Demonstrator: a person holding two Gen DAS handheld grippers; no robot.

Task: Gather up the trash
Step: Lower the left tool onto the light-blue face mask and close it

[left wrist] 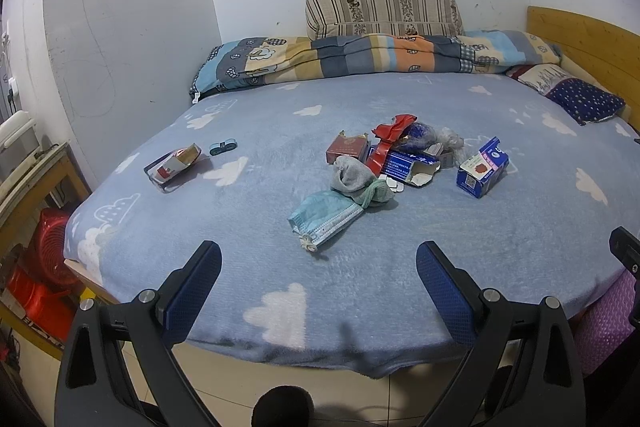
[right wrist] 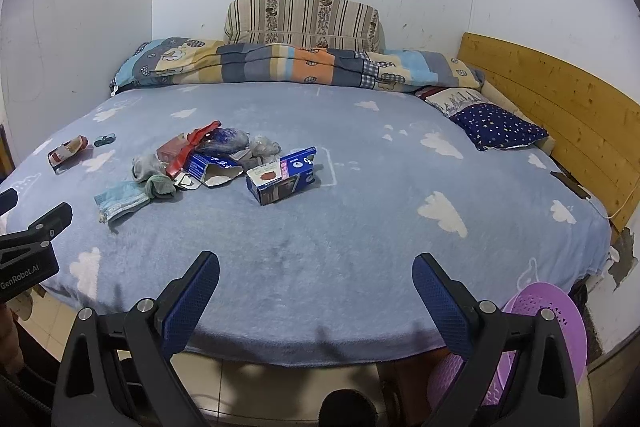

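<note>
Blue fleece blanket (right wrist: 320, 247) with the trash piled in its middle, nothing picked up yet

I hold my left gripper (left wrist: 318, 279) and my right gripper (right wrist: 316, 281) at the near edge of the bed, both with fingers wide apart and empty, so I can choose a first piece. The face mask (left wrist: 324, 217) lies nearest, beside the grey sock (left wrist: 350, 177); the blue carton (right wrist: 282, 175) stands a little apart. The purple basket (right wrist: 548, 327) under my right side is perhaps the bin, I cannot be sure
</note>
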